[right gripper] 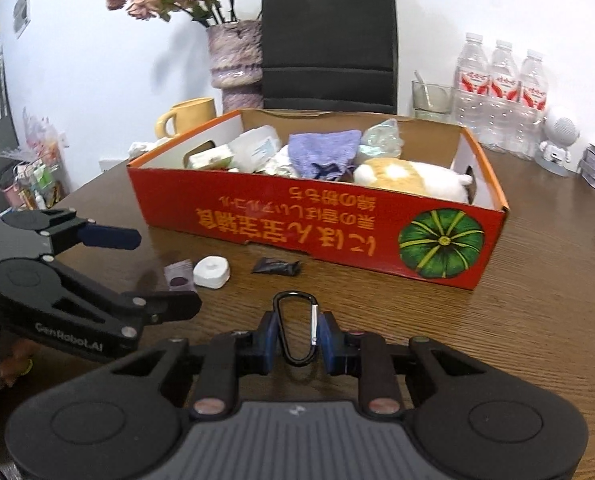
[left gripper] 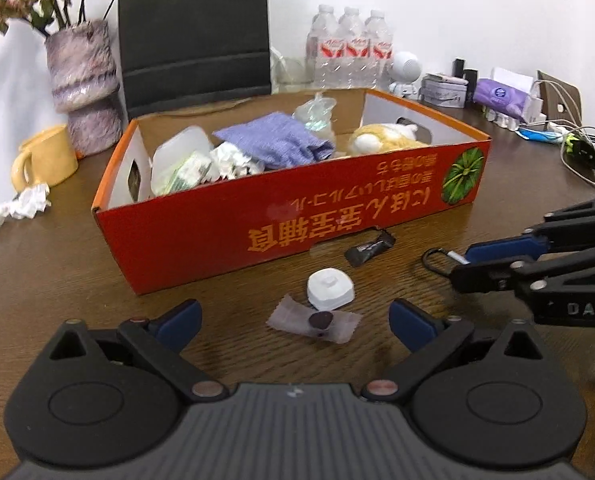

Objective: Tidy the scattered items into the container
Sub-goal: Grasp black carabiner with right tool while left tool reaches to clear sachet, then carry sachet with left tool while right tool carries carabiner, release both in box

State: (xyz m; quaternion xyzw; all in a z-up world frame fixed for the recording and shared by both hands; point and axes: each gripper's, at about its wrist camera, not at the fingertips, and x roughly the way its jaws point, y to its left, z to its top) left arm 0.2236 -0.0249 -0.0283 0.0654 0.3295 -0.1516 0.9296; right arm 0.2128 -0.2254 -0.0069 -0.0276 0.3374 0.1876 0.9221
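On the worktop (right gripper: 537,280), at 6 o'clock of the red box (right gripper: 297,216), right hand-held gripper (right gripper: 297,338) pinches the carabiner (right gripper: 296,330) by its narrow sides; it may pivot or slip. Left hand-held gripper (left gripper: 293,318), spread, straddles the sachet (left gripper: 313,322); flat film may evade the pads.

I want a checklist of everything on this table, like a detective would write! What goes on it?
Surface: brown wooden table.
Job's things: red box part full; carabiner, white cap, clear wrapper, dark wrapper, crumpled paper outside it.
Clutter: yellow mug, vase, water bottles, tissue pack.
Grippers: left gripper open over the clear wrapper; right gripper shut on the carabiner.
Cables: white cables at the far right.
Surroundings: white wall, black bag.
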